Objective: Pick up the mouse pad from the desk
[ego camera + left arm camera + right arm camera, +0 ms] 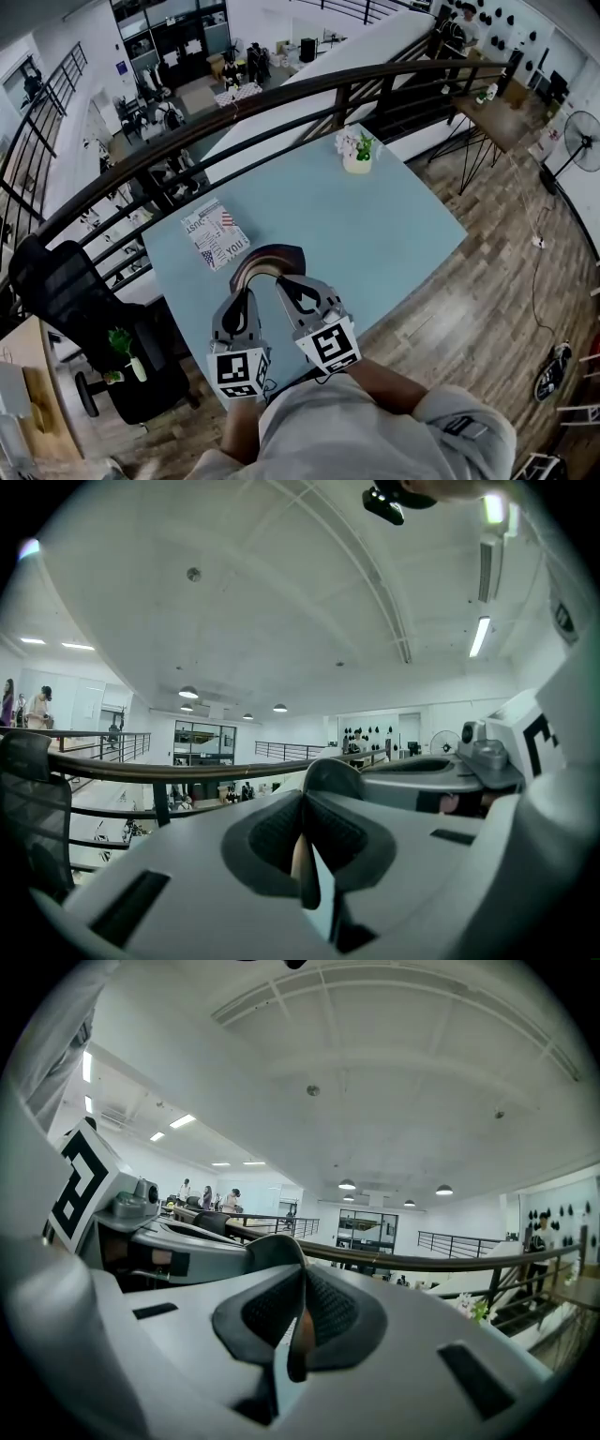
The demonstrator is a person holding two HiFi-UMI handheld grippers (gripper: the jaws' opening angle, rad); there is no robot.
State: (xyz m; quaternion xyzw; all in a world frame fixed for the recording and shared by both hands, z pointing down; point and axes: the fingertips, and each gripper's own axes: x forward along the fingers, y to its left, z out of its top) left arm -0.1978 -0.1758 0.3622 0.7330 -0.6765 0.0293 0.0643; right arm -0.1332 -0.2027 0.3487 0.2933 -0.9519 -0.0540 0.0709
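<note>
The mouse pad (269, 258) is a dark brown sheet, held up off the light blue desk (384, 230) and bowed into an arch. My left gripper (245, 294) is shut on its near left edge, and my right gripper (285, 283) is shut on its near right edge. In the left gripper view the pad's thin edge (304, 866) stands pinched between the dark pads (274, 836). The right gripper view shows the same thin edge (299, 1337) clamped between that gripper's pads (333, 1314). Both grippers point roughly level, side by side.
A printed booklet (216, 234) lies on the desk left of the pad. A small flower pot (357, 151) stands at the desk's far corner. A dark railing (281, 94) runs behind the desk. A black office chair (84, 309) and a small plant (125, 349) are at the left.
</note>
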